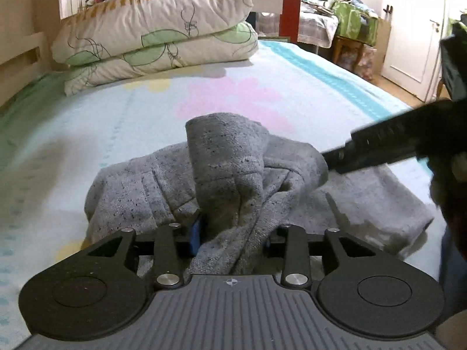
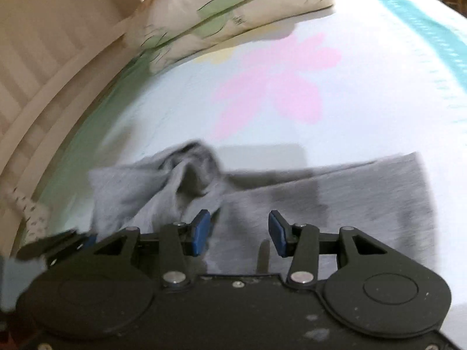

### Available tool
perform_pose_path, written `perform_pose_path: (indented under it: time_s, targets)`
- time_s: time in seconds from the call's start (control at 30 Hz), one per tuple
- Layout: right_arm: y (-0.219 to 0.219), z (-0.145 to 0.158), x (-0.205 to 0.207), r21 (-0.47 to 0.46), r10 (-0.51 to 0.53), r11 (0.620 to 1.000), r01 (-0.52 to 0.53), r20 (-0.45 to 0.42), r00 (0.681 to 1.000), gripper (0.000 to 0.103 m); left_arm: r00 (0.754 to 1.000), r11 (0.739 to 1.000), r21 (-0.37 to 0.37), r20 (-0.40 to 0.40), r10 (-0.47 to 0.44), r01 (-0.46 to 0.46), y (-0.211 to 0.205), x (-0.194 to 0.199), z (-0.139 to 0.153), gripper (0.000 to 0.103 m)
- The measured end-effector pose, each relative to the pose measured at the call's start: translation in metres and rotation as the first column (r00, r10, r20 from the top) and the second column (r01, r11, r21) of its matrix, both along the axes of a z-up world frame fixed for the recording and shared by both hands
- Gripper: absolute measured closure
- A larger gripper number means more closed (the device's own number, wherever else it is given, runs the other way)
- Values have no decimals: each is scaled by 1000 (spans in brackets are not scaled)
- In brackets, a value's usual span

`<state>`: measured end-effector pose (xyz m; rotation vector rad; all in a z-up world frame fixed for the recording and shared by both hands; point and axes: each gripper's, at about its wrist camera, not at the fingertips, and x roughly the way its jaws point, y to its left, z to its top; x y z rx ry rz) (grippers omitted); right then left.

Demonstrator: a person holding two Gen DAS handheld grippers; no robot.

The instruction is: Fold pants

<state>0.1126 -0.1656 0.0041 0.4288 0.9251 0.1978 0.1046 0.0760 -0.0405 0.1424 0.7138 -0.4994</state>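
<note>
The grey pants (image 1: 221, 175) lie bunched on the bed. My left gripper (image 1: 230, 234) is shut on a fold of them, and the cloth rises in a hump above its blue pads. In the right wrist view the pants (image 2: 335, 198) spread flat to the right and bunch at the left. My right gripper (image 2: 239, 229) is open just above the flat part, with nothing between its blue pads (image 2: 278, 232). The right gripper's dark body (image 1: 394, 140) shows at the right of the left wrist view, next to the hump.
The bed has a pale sheet (image 1: 116, 122) with a pink flower (image 2: 280, 87) and a teal stripe (image 1: 335, 73). Two stacked pillows (image 1: 157, 29) lie at the far end. A wooden bed rail (image 2: 43, 102) runs along the left. A chair and a door (image 1: 408, 29) stand beyond the right edge.
</note>
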Motion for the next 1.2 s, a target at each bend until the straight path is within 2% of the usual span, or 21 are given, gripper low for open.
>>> perform_pose_path:
  time_s: [0.07, 0.13, 0.2, 0.27, 0.37, 0.43, 0.47, 0.6, 0.7, 0.83, 0.93, 1.03, 1.2]
  targets:
    - [-8, 4, 3, -5, -18, 1000, 19, 12, 1000, 54, 1000, 999, -41, 4, -16, 16, 7, -11, 5, 50]
    - [-11, 9, 8, 4, -27, 1000, 27, 30, 999, 54, 997, 990, -115, -9, -79, 77, 11, -19, 9, 40]
    - [-8, 13, 14, 23, -23, 999, 22, 44, 999, 54, 988, 977, -152, -32, -153, 147, 5, -25, 6, 39]
    - [-5, 24, 13, 35, -13, 999, 11, 59, 998, 54, 984, 975, -154, -53, -173, 163, 4, -31, 3, 39]
    - [10, 32, 18, 45, 17, 999, -20, 72, 997, 53, 990, 976, -195, -83, -115, 97, 13, -33, 2, 39]
    - [26, 38, 17, 48, 44, 998, -48, 72, 996, 48, 994, 978, -208, -94, -53, 33, 21, -34, 3, 38]
    - [30, 37, 19, 44, 60, 997, -63, 64, 996, 44, 995, 979, -203, -102, -21, 0, 24, -33, 4, 37]
    - [44, 20, 28, 30, 98, 995, -97, -23, 995, 39, 985, 978, -187, -160, 57, -87, 38, -35, -1, 35]
    - [45, -1, 30, 65, 92, 994, -85, -115, 989, 37, 978, 979, -170, -192, 78, -111, 43, -37, -4, 35]
    - [36, -10, 20, 136, 63, 990, -42, -157, 986, 35, 979, 984, -138, -185, 85, -111, 40, -38, -3, 34]
    - [36, -10, 4, 111, 86, 991, -69, -157, 984, 35, 984, 984, -134, -152, 97, -118, 43, -44, 2, 34]
    - [36, -19, -5, 76, 105, 993, -92, -194, 975, 35, 983, 979, -142, -132, 126, -144, 48, -48, 4, 32]
    - [32, -17, -18, 82, 106, 992, -93, -180, 978, 36, 953, 960, -107, -192, 234, -258, 56, -38, -12, 28]
